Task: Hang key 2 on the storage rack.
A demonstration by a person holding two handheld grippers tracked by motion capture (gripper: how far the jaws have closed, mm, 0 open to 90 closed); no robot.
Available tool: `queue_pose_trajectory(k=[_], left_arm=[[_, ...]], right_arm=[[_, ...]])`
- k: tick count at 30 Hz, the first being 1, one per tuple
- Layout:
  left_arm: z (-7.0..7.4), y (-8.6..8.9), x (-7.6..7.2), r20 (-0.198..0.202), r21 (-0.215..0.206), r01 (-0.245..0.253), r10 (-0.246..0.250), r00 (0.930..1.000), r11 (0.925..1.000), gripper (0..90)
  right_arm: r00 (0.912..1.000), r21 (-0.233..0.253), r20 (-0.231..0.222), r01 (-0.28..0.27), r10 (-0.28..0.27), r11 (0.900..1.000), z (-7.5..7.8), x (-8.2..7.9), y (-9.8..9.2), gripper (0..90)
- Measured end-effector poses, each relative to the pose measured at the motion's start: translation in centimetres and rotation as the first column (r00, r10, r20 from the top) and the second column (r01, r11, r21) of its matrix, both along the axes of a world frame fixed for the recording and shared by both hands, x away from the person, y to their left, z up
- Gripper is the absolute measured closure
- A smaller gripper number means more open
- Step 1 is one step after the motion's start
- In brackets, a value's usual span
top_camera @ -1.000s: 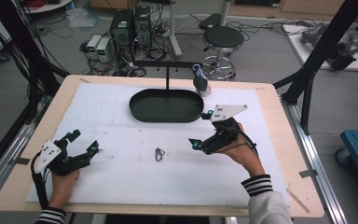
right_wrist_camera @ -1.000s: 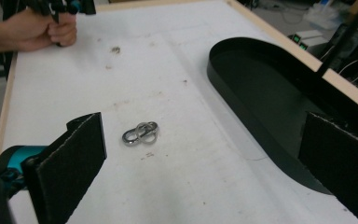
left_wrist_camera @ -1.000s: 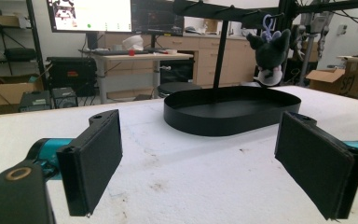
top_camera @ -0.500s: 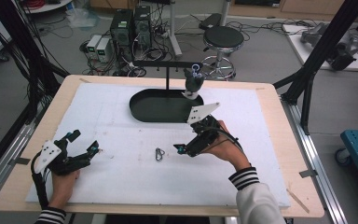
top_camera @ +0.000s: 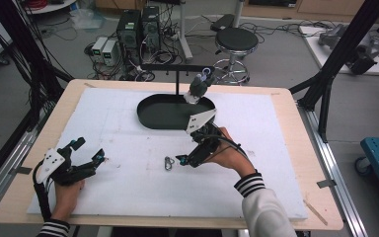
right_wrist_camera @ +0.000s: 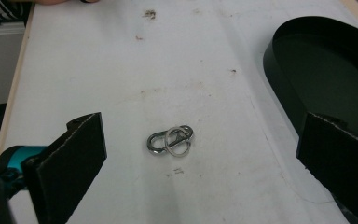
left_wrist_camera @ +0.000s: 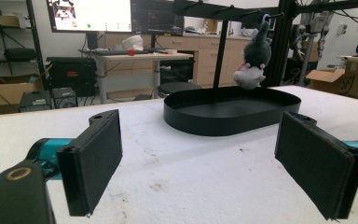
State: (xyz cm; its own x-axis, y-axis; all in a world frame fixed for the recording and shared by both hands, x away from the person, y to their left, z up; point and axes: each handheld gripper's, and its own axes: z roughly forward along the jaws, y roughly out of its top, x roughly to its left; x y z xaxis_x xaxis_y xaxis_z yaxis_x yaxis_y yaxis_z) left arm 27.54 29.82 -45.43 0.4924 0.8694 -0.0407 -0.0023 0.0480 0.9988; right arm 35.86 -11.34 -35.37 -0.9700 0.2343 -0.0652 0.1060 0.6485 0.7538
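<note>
Metal clip [top_camera: 168, 163] with ring: lying flat on the white board [top_camera: 276, 148] at lower centre of the high view, just left of the right gripper [top_camera: 182, 160], whose jaws are standing wide apart and not touching it; bare board is showing all round the clip [right_wrist_camera: 170, 140]. Left gripper [top_camera: 101, 157]: resting at lower left near the board's edge, jaws spread wide, gripping nothing. Black tray [top_camera: 150, 118]: sitting upper centre, well apart from the clip, a plush toy [top_camera: 197, 88] hanging over its far rim.
</note>
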Motion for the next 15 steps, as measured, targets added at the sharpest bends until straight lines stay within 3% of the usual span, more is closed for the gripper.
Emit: queue_pose_trajectory(k=[9, 15], left_arm=[[0.0, 0.0, 0.0, 0.003, 0.002, 0.001, -0.001, 1.0000, 1.0000, 15.2], [0.0, 0.0, 0.0, 0.002, 0.002, 0.002, -0.002, 1.0000, 1.0000, 15.2]], right_arm=[[0.9997, -0.055, -0.020, -0.019, 0.017, 0.998, -1.2, 0.6, 1.8, 0.9], [0.9975, -0.097, -0.056, -0.050, 0.044, 0.994, -2.2, 0.8, 3.1, 4.5]])
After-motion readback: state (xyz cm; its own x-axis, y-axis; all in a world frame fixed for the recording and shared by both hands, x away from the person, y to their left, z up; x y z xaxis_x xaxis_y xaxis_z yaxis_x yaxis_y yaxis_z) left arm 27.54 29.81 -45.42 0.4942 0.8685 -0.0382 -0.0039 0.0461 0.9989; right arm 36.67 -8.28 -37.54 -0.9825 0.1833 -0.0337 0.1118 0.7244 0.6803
